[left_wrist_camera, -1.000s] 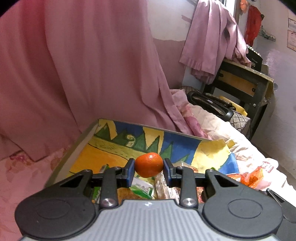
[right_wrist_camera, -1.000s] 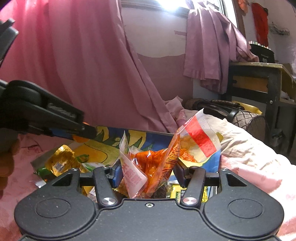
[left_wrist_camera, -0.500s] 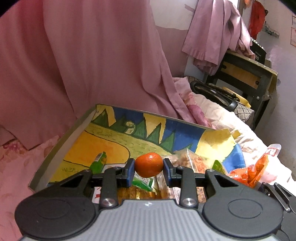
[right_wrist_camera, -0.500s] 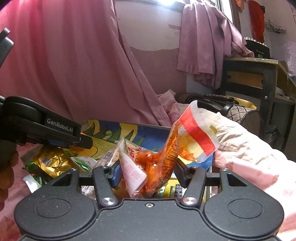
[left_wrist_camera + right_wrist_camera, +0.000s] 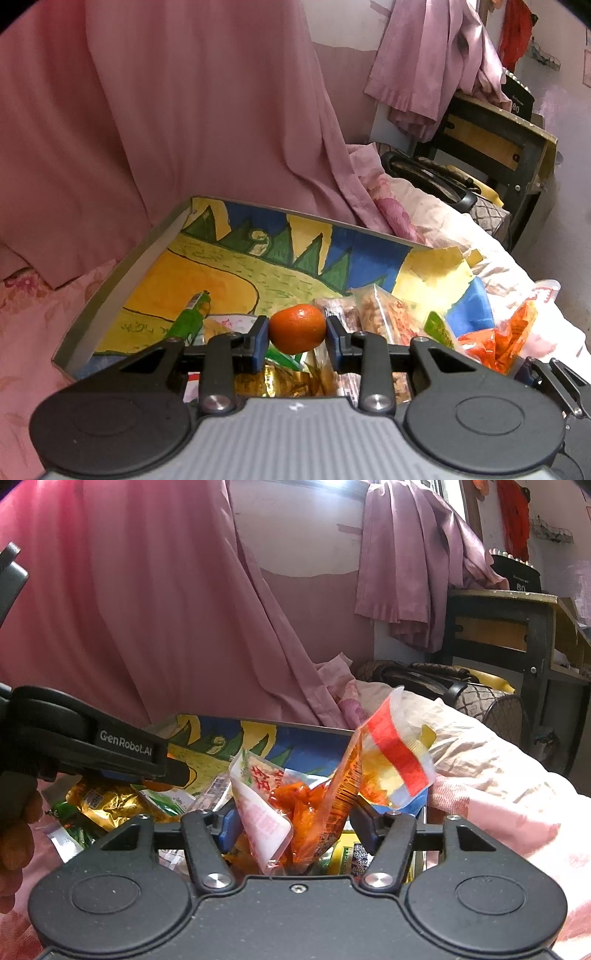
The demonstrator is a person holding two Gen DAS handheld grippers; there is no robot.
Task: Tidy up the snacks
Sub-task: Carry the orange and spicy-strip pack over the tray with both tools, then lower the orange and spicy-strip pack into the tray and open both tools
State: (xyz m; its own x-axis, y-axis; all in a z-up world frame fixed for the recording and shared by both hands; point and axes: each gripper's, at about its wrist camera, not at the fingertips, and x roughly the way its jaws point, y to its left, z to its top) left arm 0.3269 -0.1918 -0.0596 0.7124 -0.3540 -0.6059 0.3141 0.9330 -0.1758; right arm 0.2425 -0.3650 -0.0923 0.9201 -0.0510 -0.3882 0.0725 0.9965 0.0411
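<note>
My left gripper [image 5: 297,338] is shut on a small orange mandarin [image 5: 297,328] and holds it above the near side of a shallow box [image 5: 122,269] lined with a painted landscape. Several snack packets [image 5: 380,314] lie in the box near its front. My right gripper [image 5: 290,825] is shut on an orange snack packet with a red and white end [image 5: 332,794], held over the box's right side [image 5: 306,734]. The left gripper shows in the right wrist view [image 5: 110,746] at the left. The orange packet also shows in the left wrist view [image 5: 498,339].
The box lies on a pink floral bedspread [image 5: 33,306]. A pink curtain [image 5: 184,110] hangs behind it. A black bag [image 5: 436,181] and a dark wooden table [image 5: 502,140] stand at the right. A gold packet [image 5: 107,801] lies at the box's left front.
Both grippers have risen and tilted down over the box, so more of its floor and packets shows. Each still holds the same item.
</note>
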